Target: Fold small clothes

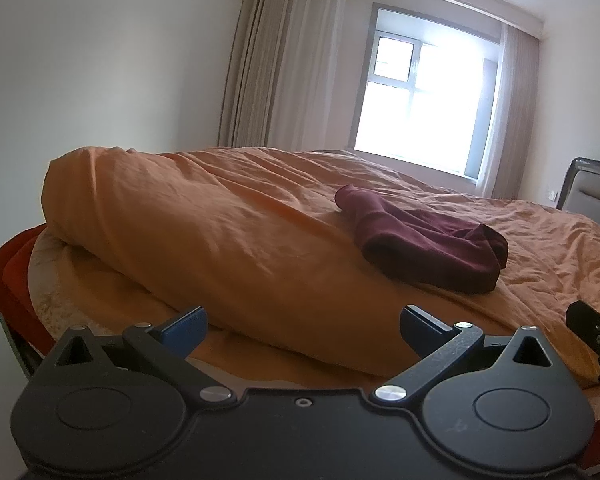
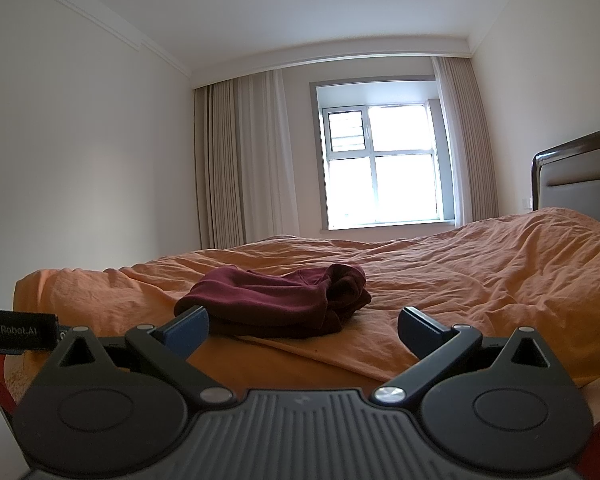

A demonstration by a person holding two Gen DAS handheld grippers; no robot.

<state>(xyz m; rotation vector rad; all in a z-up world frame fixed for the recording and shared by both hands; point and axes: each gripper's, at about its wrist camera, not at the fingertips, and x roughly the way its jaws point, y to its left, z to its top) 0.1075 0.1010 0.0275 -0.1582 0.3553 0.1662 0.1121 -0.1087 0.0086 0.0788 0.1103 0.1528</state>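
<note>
Your bed's orange duvet (image 2: pixel 460 272) fills the middle of both views, with a bright window (image 2: pixel 380 168) and beige curtains (image 2: pixel 236 160) behind. The maroon garment (image 2: pixel 276 300) lies bunched on the duvet, just beyond your right tool (image 2: pixel 302 326) and well ahead of your left tool (image 1: pixel 302 326). Both tools are spread wide, holding nothing.

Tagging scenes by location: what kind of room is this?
A bedroom, most likely in a home. A bed with an orange duvet and a dark headboard, a curtained window, and a dark red garment lying on the duvet. Both hand-held grippers are open.
</note>
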